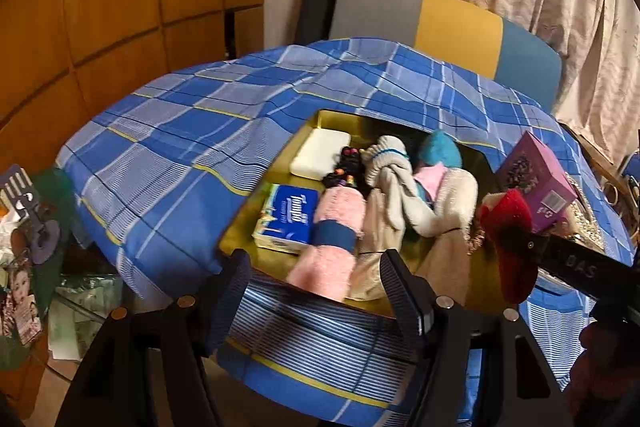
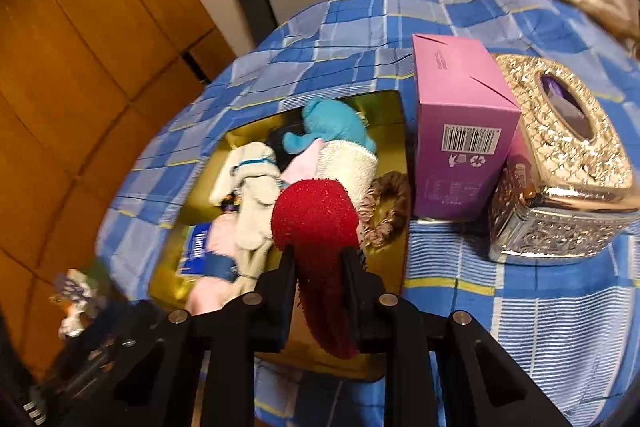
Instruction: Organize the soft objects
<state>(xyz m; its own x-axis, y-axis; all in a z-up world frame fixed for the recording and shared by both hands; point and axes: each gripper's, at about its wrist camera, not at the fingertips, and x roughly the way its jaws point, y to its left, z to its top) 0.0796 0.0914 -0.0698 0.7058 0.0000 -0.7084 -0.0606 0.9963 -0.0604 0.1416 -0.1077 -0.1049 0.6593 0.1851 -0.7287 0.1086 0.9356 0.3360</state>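
Your right hand-held gripper is closed on a red sock. Its two fingers press the sock from both sides, the fuzzy toe end stands up in front of them and the rest hangs down between them. You hold the sock in the air above the near right part of the gold tray, and it does not touch the things below.

Your left hand-held gripper is open and holds nothing. Its fingers stand apart over the near edge of the tray.

The tray lies on the worktop, which is covered by a blue checked cloth. Inside the tray, at the left, there is a white pad at the far side and a blue tissue pack nearer to you. Just beside the pack lies a pink towel roll with a blue band. In the middle there are white socks knotted together, and at the far right a turquoise plush toy rests next to a cream towel. A brown hair scrunchie lies at the right wall of the tray.

To the right of the tray, on the cloth, a pink box stands upright, and a gold tissue box touches its right side. Behind the worktop you see a chair with grey, yellow and blue parts.
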